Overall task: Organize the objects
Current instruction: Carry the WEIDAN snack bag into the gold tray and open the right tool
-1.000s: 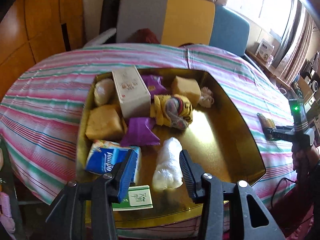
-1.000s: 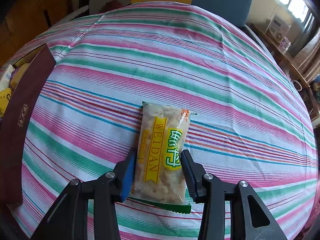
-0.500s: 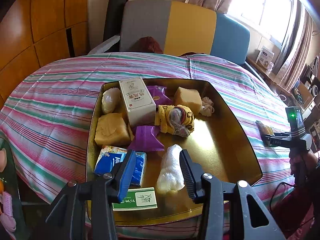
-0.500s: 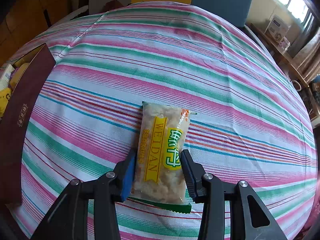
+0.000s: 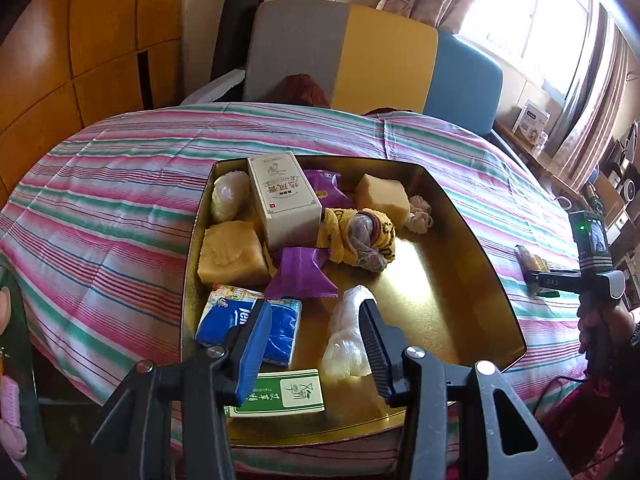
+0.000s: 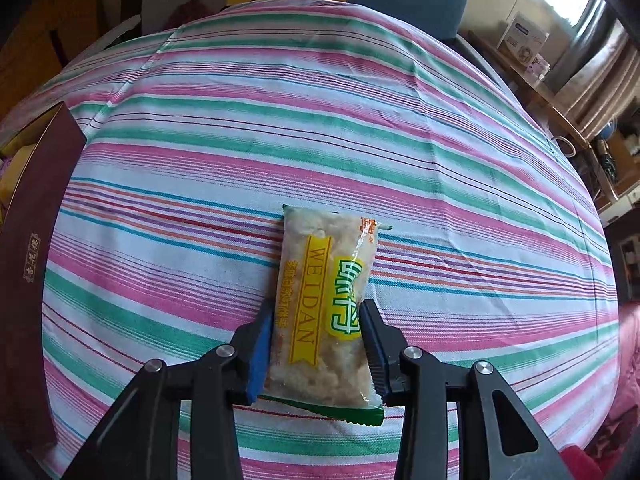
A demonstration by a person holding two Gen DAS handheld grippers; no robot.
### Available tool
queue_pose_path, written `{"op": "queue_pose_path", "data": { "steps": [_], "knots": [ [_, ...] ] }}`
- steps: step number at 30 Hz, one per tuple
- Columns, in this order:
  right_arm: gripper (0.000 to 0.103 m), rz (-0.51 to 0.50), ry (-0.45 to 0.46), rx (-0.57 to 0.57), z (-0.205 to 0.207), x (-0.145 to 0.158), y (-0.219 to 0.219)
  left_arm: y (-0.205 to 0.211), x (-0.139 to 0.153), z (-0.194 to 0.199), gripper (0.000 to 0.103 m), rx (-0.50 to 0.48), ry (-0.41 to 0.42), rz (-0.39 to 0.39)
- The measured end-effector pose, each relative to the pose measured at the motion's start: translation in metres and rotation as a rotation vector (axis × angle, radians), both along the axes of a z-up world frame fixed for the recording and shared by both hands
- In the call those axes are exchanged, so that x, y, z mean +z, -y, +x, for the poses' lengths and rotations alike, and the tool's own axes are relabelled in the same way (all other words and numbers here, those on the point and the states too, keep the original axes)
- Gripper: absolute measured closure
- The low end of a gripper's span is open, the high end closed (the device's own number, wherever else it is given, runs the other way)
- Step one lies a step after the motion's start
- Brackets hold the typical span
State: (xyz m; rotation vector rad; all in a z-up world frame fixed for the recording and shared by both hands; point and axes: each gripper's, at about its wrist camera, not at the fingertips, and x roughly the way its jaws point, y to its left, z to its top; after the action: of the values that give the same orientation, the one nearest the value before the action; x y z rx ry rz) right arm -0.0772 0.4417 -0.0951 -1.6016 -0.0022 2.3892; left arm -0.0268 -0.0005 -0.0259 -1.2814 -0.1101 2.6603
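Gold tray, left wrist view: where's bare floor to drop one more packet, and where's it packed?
Free: the right half of the gold tray, from its right wall to the white plastic bundle and the yellow striped cloth. Crowded: left and far side, around the white box, purple packets and blue tissue pack.

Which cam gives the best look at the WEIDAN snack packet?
Right wrist view: the WEIDAN snack packet lies on the striped tablecloth, label readable, between the right gripper pads, which have just been closing. The left wrist view shows only its end at the far right edge.
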Motion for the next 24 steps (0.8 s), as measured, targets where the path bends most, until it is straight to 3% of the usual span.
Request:
{"op": "queue_pose_path", "data": {
  "steps": [6,10,13,18,21,24],
  "knots": [
    [0.061,-0.094,-0.109,-0.032,0.011,0.042,0.024,0.014,0.0,-0.001,0.057,0.042,-0.006,0.011],
    [0.061,-0.196,-0.21,0.07,0.019,0.083,0.079,0.023,-0.001,-0.003,0.057,0.077,-0.003,0.013],
    [0.061,-0.237,-0.237,0.188,0.021,0.098,0.133,0.026,0.0,-0.004,0.055,0.087,-0.004,0.011],
    [0.061,-0.29,-0.197,0.329,0.017,0.087,0.218,0.03,0.001,-0.003,0.05,0.099,-0.014,0.008],
    [0.061,-0.28,-0.136,0.341,0.014,0.064,0.249,0.031,0.0,-0.004,0.05,0.109,-0.017,-0.012],
    [0.062,-0.263,-0.085,0.336,0.006,0.041,0.264,0.032,-0.001,-0.006,0.041,0.12,-0.015,-0.026]
  ]
}}
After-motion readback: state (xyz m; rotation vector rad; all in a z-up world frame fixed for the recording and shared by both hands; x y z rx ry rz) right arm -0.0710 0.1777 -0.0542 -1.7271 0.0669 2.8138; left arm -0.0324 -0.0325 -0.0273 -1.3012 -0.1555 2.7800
